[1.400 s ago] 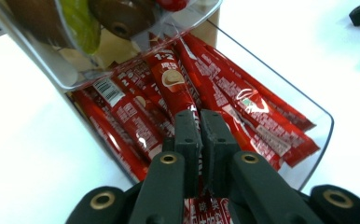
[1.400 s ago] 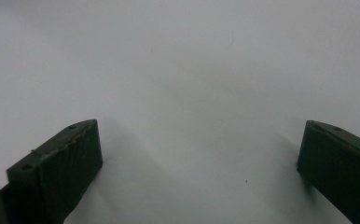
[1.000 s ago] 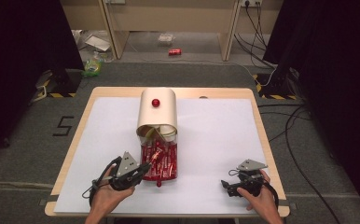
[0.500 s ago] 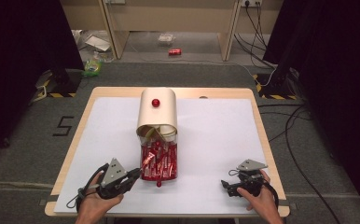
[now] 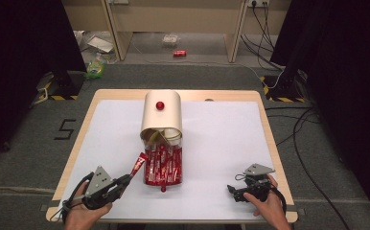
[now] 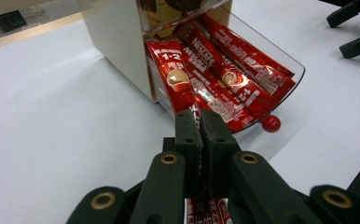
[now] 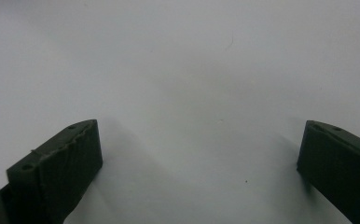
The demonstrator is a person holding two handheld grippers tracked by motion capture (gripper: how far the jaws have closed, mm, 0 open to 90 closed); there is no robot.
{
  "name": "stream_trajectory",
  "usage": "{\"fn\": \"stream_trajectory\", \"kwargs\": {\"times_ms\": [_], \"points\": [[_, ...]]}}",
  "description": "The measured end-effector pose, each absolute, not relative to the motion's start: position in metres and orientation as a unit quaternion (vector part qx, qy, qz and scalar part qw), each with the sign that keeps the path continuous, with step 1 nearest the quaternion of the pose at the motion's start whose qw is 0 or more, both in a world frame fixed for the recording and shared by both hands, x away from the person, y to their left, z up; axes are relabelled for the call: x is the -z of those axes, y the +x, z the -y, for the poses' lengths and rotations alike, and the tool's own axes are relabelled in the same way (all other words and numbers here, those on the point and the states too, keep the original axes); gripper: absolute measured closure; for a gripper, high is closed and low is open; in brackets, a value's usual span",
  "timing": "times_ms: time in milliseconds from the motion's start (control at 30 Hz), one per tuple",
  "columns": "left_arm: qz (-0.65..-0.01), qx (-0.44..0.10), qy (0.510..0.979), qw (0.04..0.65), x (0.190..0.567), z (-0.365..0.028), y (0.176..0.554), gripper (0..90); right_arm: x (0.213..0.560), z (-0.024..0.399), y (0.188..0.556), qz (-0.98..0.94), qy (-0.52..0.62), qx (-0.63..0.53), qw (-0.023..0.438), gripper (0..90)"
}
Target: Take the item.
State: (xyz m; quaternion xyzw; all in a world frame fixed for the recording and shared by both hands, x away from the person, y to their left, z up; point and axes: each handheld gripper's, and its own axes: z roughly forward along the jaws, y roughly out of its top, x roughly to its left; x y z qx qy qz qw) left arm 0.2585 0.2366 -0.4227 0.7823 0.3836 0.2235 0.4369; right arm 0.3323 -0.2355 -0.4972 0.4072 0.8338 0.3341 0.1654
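A cream dispenser box [image 5: 161, 120] with a red knob [image 5: 160, 105] stands mid-table. Its clear drawer [image 5: 181, 167] is pulled out toward me and holds several red coffee sachets [image 5: 166, 165]. My left gripper [image 5: 128, 178] sits at the front left, shut on one red sachet [image 5: 139, 164] that slants up from its tips just left of the drawer. In the left gripper view the jaws [image 6: 200, 119] pinch that sachet [image 6: 207, 208], with the drawer [image 6: 299, 70] and its small red knob [image 6: 271, 123] beyond. My right gripper [image 5: 232, 192] rests at the front right, open over bare white table [image 7: 178, 70].
The white table top [image 5: 221, 129] has wooden edges close to both hands. On the floor beyond the table lie a red can [image 5: 179, 53], a green packet [image 5: 95, 69] and cables [image 5: 298, 129] at the right. Wooden furniture stands at the back.
My left gripper has drawn back to the left and toward me, pulling one sachet out of the drawer. The right gripper has stayed put.
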Motion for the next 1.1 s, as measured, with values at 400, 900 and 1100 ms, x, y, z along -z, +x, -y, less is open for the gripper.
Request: {"fn": "stream_trajectory", "kwargs": {"times_ms": [400,900,1100], "points": [[-0.408,-0.247,0.765,0.433,0.425,-0.255,0.261,85.8,0.497,0.236,0.332,-0.834,0.408,-0.334,0.165,0.3],[-0.43,-0.282,0.752,0.412,0.434,-0.262,0.282,85.8,0.497,0.236,0.332,-0.834,0.407,-0.334,0.166,0.3],[-0.44,-0.293,0.745,0.406,0.438,-0.263,0.293,85.8,0.497,0.236,0.332,-0.834,0.407,-0.334,0.166,0.3]]}}
